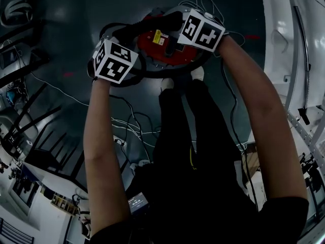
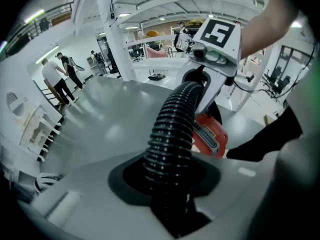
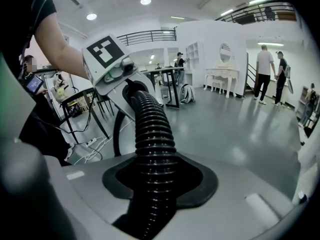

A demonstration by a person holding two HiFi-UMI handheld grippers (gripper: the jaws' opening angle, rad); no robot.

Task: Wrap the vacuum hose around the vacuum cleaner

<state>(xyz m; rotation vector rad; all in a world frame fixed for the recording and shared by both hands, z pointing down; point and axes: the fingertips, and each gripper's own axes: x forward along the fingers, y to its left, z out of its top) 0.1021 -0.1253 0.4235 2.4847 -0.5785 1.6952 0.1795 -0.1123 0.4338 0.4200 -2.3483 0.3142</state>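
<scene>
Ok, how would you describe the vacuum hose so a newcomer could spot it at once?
On the dark floor, just beyond the person's shoes, sits a round vacuum cleaner with a red top. The vacuum hose is the tube running over it, clamped in both the left gripper and the right gripper. Unlike the thin cables nearby, it is thick, black and ribbed.

Both bare forearms [image 1: 101, 151] stretch forward and down. The grey left gripper [image 2: 171, 191] and grey right gripper [image 3: 152, 186] face each other, jaws clamped on one black ribbed hose [image 3: 150, 129].
</scene>
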